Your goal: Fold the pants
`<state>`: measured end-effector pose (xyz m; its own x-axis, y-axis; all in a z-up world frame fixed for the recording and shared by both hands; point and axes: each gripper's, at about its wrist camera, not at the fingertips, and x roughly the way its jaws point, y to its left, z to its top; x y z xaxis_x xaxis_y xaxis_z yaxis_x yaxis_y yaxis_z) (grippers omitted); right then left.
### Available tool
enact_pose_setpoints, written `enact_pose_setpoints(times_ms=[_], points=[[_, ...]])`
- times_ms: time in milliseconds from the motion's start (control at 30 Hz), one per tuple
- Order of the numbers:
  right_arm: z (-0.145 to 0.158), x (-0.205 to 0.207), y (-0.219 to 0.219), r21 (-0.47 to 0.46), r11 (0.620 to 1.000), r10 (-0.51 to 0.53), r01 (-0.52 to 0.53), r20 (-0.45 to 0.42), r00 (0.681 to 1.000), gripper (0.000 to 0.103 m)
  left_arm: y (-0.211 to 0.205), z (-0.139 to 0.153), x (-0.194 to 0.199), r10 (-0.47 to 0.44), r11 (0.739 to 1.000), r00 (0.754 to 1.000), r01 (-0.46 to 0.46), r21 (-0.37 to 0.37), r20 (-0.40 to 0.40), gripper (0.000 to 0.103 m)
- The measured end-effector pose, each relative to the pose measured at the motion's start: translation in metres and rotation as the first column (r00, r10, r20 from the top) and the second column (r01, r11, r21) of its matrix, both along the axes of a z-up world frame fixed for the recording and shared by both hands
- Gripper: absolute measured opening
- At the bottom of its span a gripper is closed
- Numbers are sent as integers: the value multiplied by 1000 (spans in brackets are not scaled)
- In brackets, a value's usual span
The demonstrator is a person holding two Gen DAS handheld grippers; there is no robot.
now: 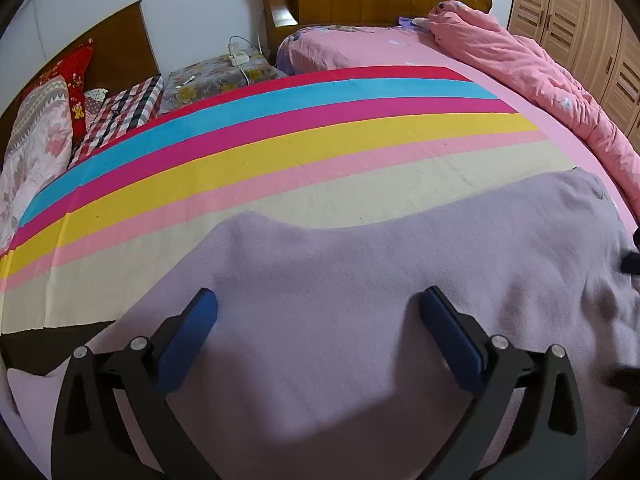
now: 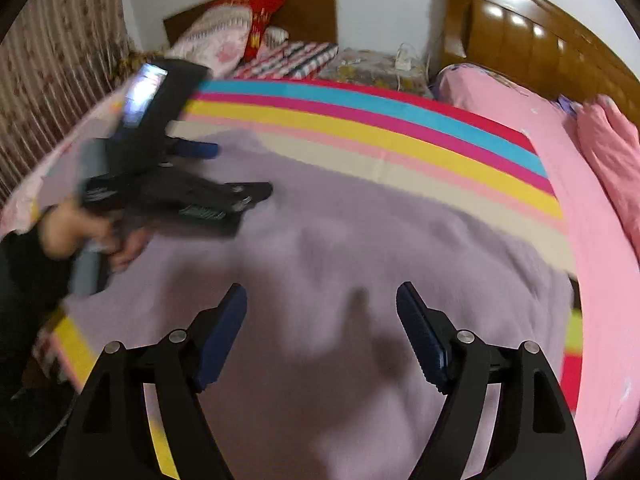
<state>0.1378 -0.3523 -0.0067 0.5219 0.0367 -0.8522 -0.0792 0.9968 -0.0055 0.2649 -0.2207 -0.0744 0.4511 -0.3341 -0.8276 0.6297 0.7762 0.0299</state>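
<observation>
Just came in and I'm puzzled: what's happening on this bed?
A person is folding lilac pants spread on a striped blanket, with a two-finger gripper in each hand. Both the left gripper and the right gripper are open above the cloth, gripping nothing. The pants lie fairly flat.

The right-wrist view is motion-blurred: the left gripper and hand at left smear, and the lavender pants run off the lower edge.
</observation>
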Motion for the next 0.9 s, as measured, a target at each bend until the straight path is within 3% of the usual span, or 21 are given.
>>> enact_pose_setpoints(times_ms=[33,100,167,267,367,400,433,500,533,600,667,767,833,900], points=[[-18,15,-8,-25,999,-28,26,-78,997,75,2,4,-5,1,1000,1000,-1,-1,2,102],[-21,15,-29,119,991,-49,63,-115,992,80,3,5,-5,5,1000,1000,-5,-5,3,102],[-16,4,-33,100,994,-28,42,-139,990,80,5,6,-6,8,1000,1000,-8,-10,4,102],[-7,-7,-32,73,996,-41,50,-124,991,82,6,7,-5,12,1000,1000,-12,-18,4,101],[11,2,-21,139,990,-7,11,-34,999,82,8,12,-7,20,999,999,-19,-34,26,101],[16,10,-16,135,991,9,-9,-5,1000,82,13,17,-9,47,998,997,-44,-54,55,101],[16,24,-7,75,997,10,-11,15,1000,82,20,24,-11,98,994,990,-91,-67,98,101],[2,47,-2,-27,1000,-8,7,-23,1000,82,36,35,-19,178,982,972,-164,-99,155,101],[-13,60,-4,-51,999,-20,16,-70,997,82,43,37,-21,200,978,969,-187,-97,144,101],[-21,70,-22,83,995,-53,59,-81,995,91,54,33,-22,209,976,975,-203,-83,73,101],[-16,72,-26,101,992,-63,72,-90,994,89,61,24,-22,209,977,978,-208,-56,20,101],[-3,68,-32,160,982,-104,105,-13,994,90,64,11,-18,206,978,978,-206,-15,-11,102],[-16,69,-33,161,977,-134,140,-46,990,90,62,13,-16,209,978,978,-209,-19,-12,101],[-23,69,-23,103,992,-77,77,-7,997,99,60,11,-16,209,978,978,-209,-7,-4,102]])
